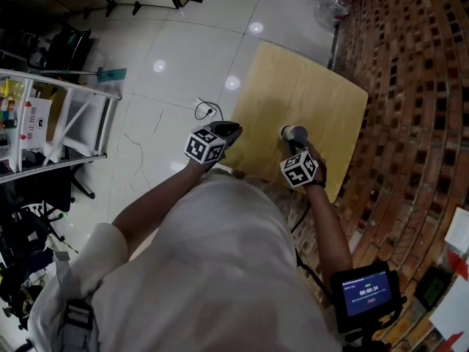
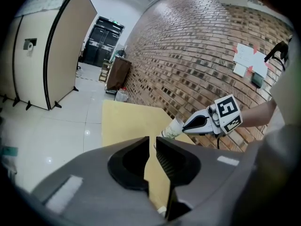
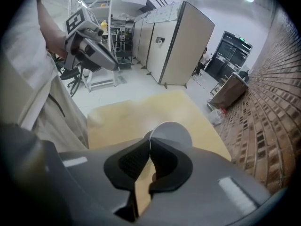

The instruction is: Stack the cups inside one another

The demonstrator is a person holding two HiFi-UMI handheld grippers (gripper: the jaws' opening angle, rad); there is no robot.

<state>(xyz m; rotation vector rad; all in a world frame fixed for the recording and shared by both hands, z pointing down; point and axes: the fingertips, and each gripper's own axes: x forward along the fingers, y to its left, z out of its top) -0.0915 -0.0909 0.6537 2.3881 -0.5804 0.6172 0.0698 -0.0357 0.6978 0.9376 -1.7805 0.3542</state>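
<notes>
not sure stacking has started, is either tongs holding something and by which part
The right tongs are shut on a cup, pinching its wall at the rim. The left tongs hold nothing, jaws slightly apart.

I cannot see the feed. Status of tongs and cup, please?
Left tongs slightly open, empty. Right tongs shut on cup rim. No obstacle seen.
</notes>
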